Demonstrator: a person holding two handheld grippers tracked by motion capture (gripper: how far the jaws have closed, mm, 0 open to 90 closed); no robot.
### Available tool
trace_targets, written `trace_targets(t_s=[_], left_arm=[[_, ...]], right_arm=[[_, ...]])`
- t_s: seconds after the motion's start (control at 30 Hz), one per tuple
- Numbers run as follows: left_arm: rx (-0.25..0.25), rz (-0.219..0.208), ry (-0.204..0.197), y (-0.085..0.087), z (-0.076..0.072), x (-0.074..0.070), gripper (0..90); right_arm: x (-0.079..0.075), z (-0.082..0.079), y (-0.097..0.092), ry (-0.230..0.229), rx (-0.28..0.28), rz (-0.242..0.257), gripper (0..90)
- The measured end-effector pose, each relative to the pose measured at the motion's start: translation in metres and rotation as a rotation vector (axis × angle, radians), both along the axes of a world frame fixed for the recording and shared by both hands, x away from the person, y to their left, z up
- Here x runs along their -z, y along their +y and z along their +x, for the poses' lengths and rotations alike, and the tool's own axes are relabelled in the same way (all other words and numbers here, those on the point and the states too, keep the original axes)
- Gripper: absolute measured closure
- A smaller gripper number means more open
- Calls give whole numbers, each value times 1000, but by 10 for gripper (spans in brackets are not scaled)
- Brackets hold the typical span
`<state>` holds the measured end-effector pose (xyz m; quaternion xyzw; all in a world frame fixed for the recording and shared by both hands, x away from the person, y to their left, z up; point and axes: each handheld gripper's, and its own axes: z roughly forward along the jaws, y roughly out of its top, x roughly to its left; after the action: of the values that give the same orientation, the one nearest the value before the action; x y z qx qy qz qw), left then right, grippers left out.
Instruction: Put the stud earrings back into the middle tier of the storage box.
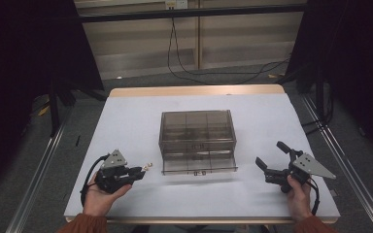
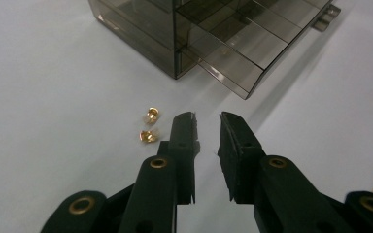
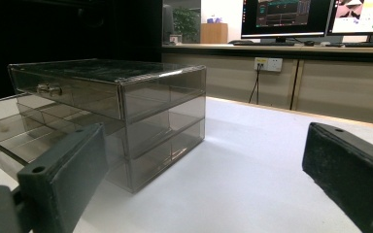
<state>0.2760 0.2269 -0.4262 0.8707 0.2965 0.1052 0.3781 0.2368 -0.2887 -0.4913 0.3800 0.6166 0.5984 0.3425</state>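
A smoky see-through drawer box [image 1: 197, 138] stands mid-table, its bottom drawer [image 1: 199, 165] pulled out toward me. Two small brass pieces [image 1: 148, 166] lie on the white table just left of the drawer. My left gripper [image 1: 141, 172] lies low beside them, pointing right. In the left gripper view its jaws [image 2: 208, 116] stand a narrow gap apart with nothing between, the brass pieces [image 2: 149, 125] just left of the left jaw and the drawer [image 2: 238, 43] ahead. My right gripper [image 1: 269, 153] rests right of the box, wide open and empty. The right gripper view [image 3: 206, 145] faces the box [image 3: 111, 111].
The white table top [image 1: 126, 116] has bare room on every side of the box. Its wooden far edge [image 1: 194, 91] lies behind. Black cables [image 1: 209, 73] run on the floor beyond. Monitors [image 3: 281, 17] stand on a counter in the right gripper view.
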Motion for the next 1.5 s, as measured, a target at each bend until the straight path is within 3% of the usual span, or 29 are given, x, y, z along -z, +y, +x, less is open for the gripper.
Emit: trace_targets(t_s=[0.33,0.43,0.67,0.8,0.97,1.1,1.33,1.5], left_arm=[[23,103,65,-13,22,-5,782],[26,102,83,-12,26,-6,795],[49,178,155,-16,41,-1,812],[50,191,186,-17,48,1,829],[78,271,230,-23,56,4,818],[56,275,236,-23,61,5,817],[91,306,272,-24,68,2,799],[108,320,276,-25,70,4,797]], right_arm=[[0,0,1,-1,-3,-7,25],[0,0,1,-1,-3,-7,25],[0,0,1,-1,-3,-6,25],[0,0,1,1,-2,-5,25],[0,0,1,-1,-4,-7,26],[0,0,1,-3,-5,-8,27],[0,0,1,-1,-3,-7,27],[0,0,1,-1,-5,-6,27]])
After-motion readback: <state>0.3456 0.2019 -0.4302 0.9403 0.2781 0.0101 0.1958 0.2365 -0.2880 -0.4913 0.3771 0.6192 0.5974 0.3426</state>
